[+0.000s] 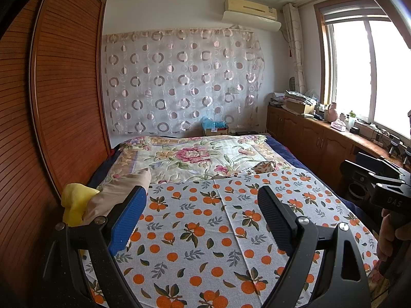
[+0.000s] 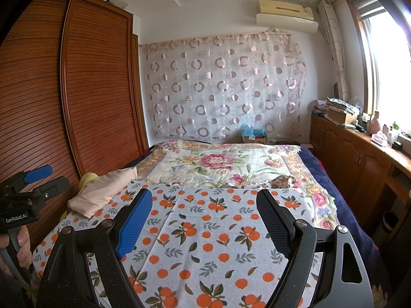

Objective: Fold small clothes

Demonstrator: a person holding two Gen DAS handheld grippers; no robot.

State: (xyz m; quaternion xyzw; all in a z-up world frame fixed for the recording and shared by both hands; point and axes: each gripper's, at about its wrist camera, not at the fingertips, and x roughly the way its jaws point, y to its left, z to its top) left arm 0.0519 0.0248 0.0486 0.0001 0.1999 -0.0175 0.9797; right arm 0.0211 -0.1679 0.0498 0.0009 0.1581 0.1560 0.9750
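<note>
Clothes: beige garment (image 2: 102,192) heaped at about ten o'clock on the bed, at the edge of the orange-print cloth (image 2: 205,231); yellow piece (image 1: 77,202) tucked just behind it, toward the wardrobe (image 1: 64,102). Small patterned item (image 1: 265,166) at one o'clock on the floral quilt (image 1: 192,156), well apart from the heap. Nothing spread flat yet; folding judged not begun.

Left gripper (image 1: 201,205) hovering over the orange-print cloth, jaws wide apart, nothing between them. Right gripper (image 2: 204,208) likewise, jaws apart and empty.

Risks, as judgement: reaching for the beige garment may pinch the orange-print cloth underneath too, dragging it into wrinkles. Yellow piece close behind may come along in one grab. Heap near the bed edge; a careless pull could tip it off the side.
</note>
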